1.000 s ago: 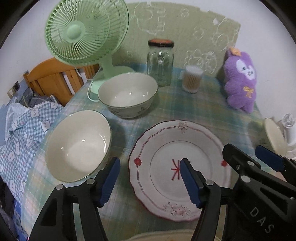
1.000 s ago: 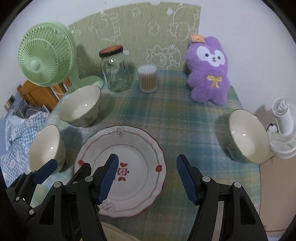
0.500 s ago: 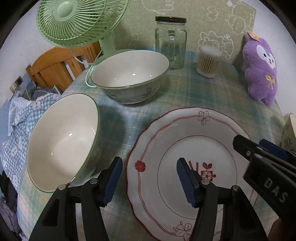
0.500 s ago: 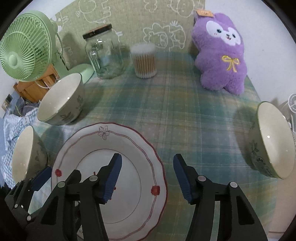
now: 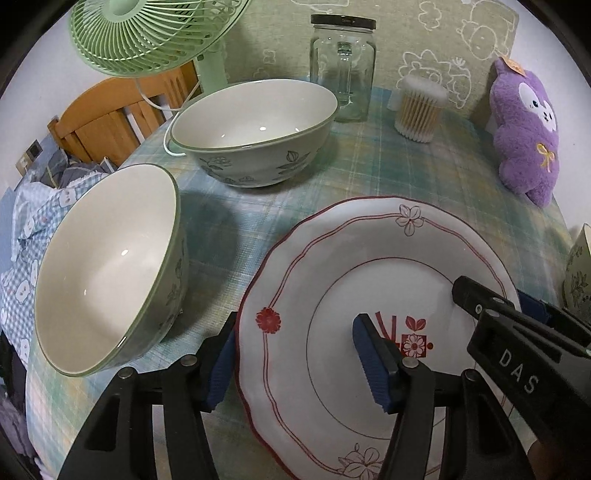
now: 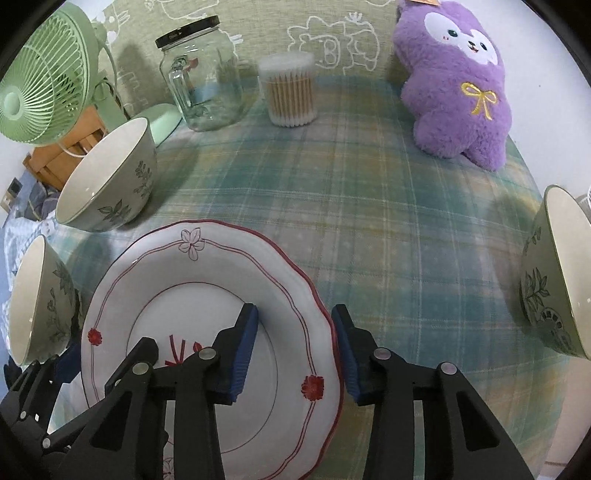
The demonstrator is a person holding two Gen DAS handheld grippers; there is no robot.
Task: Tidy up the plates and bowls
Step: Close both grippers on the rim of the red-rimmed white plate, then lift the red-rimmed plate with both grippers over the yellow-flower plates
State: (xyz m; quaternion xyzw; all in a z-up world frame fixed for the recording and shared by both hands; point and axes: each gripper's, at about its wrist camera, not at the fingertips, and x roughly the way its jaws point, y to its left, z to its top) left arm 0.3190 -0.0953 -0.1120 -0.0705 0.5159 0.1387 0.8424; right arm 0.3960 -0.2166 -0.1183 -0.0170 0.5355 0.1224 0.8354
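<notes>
A white plate with red trim (image 5: 373,266) (image 6: 207,280) lies on the plaid tablecloth in front of both grippers. My left gripper (image 5: 295,365) is open and straddles the plate's left rim, one finger over the plate, one outside. My right gripper (image 6: 295,350) is open and straddles the plate's right rim the same way. Two floral bowls stand left of the plate: a near one (image 5: 107,266) (image 6: 33,302) and a far one (image 5: 255,129) (image 6: 107,177). A third bowl (image 6: 557,273) stands at the right edge.
At the back stand a green fan (image 5: 155,33), a glass jar (image 5: 343,66), a tub of cotton swabs (image 5: 419,109) and a purple plush toy (image 6: 458,81). A wooden chair (image 5: 107,118) and checked cloth lie beyond the table's left edge.
Both grippers have moved forward and down to the plate. Their fingers now sit on either side of its left and right rims. The right gripper's fingers have narrowed a little.
</notes>
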